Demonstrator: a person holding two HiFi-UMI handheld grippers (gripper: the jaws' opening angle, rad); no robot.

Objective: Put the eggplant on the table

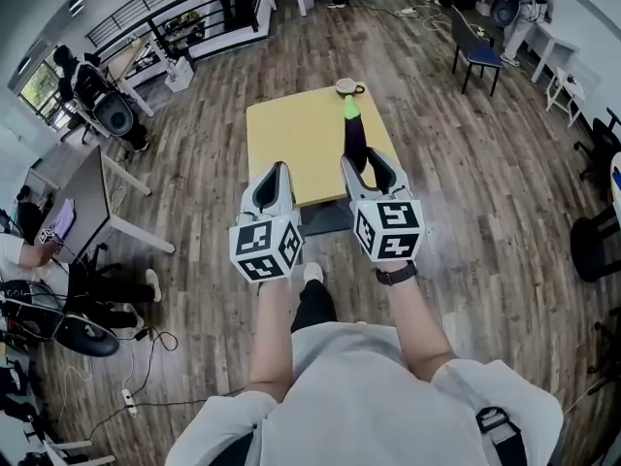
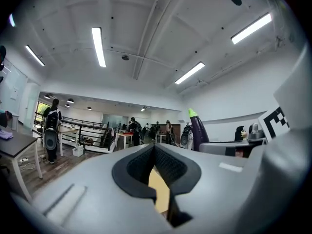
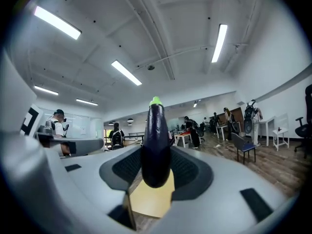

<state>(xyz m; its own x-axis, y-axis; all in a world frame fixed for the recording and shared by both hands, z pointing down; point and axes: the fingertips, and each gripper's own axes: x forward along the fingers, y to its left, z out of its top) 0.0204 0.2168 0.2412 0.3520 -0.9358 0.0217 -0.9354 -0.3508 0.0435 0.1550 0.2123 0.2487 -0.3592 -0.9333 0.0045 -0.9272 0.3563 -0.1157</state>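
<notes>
A dark purple eggplant [image 1: 354, 136] with a green stem end stands upright between the jaws of my right gripper [image 1: 366, 160], which is shut on its lower half. In the right gripper view the eggplant [image 3: 156, 145] fills the gap between the two black pads [image 3: 124, 167], stem up. It hangs over the near right part of the yellow table [image 1: 291, 144]. My left gripper [image 1: 275, 173] hovers beside it at the table's near edge, shut and holding nothing. In the left gripper view, the eggplant [image 2: 197, 130] rises to the right.
A small cup [image 1: 346, 87] sits at the table's far edge. Wooden floor surrounds the table. A blue chair [image 1: 475, 51] stands at the back right, and a grey desk [image 1: 92, 197] with seated people is on the left.
</notes>
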